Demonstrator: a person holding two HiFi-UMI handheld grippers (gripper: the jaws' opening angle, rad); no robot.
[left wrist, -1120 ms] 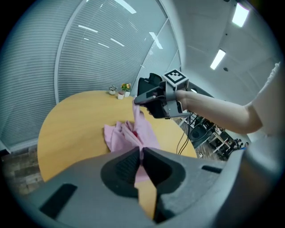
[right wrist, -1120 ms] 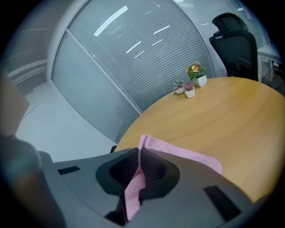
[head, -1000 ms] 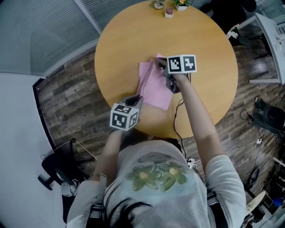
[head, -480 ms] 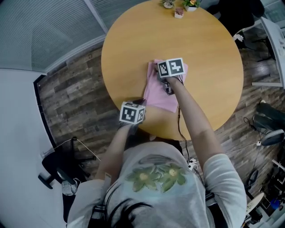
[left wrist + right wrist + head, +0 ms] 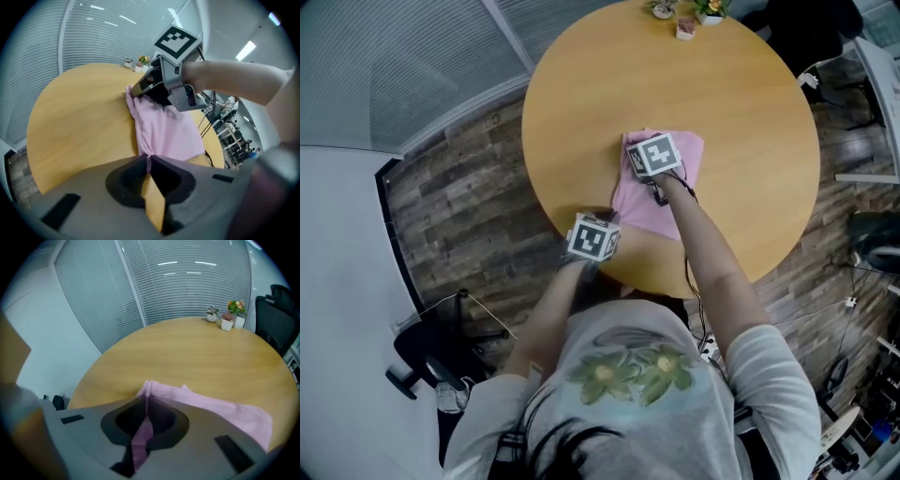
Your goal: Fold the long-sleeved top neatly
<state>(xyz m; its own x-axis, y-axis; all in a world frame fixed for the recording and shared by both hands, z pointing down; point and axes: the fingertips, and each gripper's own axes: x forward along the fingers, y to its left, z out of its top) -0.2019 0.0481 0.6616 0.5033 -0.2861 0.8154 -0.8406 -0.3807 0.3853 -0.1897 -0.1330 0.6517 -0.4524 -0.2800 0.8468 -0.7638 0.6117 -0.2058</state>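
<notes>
The pink long-sleeved top (image 5: 673, 192) lies partly folded in the middle of the round wooden table (image 5: 750, 112). My right gripper (image 5: 643, 161) sits over the top's far left corner, shut on a bunched pink edge (image 5: 149, 389) that runs between its jaws (image 5: 146, 398). My left gripper (image 5: 607, 225) is at the top's near left corner close to the table's front edge, shut on a fold of the fabric (image 5: 145, 140). In the left gripper view the right gripper (image 5: 140, 88) pinches the far end of the same long edge.
Small potted plants (image 5: 686, 13) stand at the table's far edge, also in the right gripper view as plants (image 5: 228, 315). A black office chair (image 5: 277, 310) stands behind the table. Another chair (image 5: 427, 356) stands on the wood floor at the left, and cables trail on the right.
Both grippers have sunk toward the table with the top still held. The fabric that hung slack between them now lies flatter on the wood.
</notes>
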